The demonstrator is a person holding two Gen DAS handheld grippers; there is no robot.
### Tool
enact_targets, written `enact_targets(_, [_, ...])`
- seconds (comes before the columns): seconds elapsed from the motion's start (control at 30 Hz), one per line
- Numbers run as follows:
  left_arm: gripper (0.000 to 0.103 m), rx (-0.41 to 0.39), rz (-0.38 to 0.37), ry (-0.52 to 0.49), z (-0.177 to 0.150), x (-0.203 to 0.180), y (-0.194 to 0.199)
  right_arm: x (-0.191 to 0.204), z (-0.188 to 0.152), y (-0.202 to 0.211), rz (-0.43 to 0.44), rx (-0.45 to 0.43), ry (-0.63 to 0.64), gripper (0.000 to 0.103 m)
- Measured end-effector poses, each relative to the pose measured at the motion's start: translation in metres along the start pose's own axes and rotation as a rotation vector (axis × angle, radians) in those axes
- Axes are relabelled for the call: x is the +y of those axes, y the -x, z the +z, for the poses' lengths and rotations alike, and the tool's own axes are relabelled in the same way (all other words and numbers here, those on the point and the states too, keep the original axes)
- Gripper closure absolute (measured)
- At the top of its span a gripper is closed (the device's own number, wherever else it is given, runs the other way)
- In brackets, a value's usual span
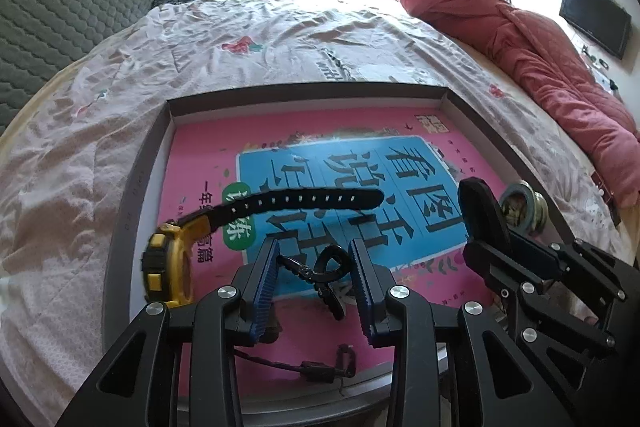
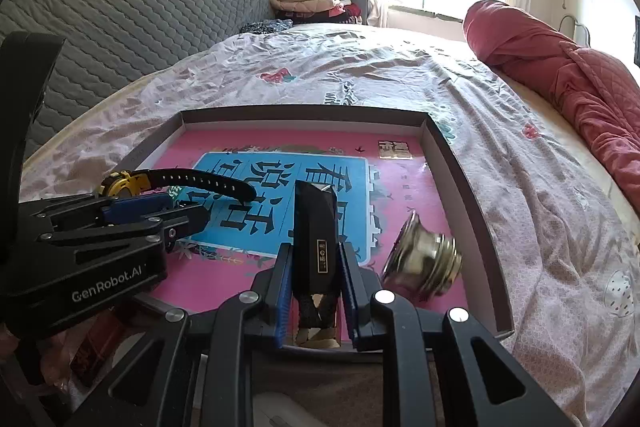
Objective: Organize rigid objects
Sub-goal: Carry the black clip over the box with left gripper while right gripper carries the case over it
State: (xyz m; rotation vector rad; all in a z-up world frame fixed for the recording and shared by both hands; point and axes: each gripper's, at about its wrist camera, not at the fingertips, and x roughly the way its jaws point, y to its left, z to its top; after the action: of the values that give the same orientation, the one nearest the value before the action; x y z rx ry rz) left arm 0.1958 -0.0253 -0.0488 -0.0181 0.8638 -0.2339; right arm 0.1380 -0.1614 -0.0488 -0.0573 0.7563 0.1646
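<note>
We are clamping the right gripper (image 2: 316, 291) on a black bar (image 2: 314, 227) above the tray (image 2: 452, 155). A brass fitting (image 2: 422, 259) is lying just beside it.

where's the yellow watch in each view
Left wrist view: the yellow watch lies at lower left, by the tray's left wall, just left of the left gripper; its black strap runs right.
Right wrist view: the watch sits at middle left, behind the left gripper's body.
Shared landmark: the pink book with its blue panel, lining the tray; the strap reaches onto the panel in both.
</note>
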Motion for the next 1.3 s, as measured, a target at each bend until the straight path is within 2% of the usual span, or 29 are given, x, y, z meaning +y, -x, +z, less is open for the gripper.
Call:
enact_targets(0.23, [0.066,0.007,0.009,-0.019,-0.002,-0.005,0.000,0.000,0.005,-0.005,0.015,0.050,0.020,0.080])
enact_targets(0.87, [0.066,0.014,0.032,-0.043,-0.003,-0.008,0.000,0.001,0.011,-0.012,-0.018,0.148,0.018,0.081])
enact_targets(1.3, [0.066,0.027,0.030,-0.046,-0.003,-0.009,0.000,0.002,0.014,-0.014,-0.044,0.183,0.032,0.081])
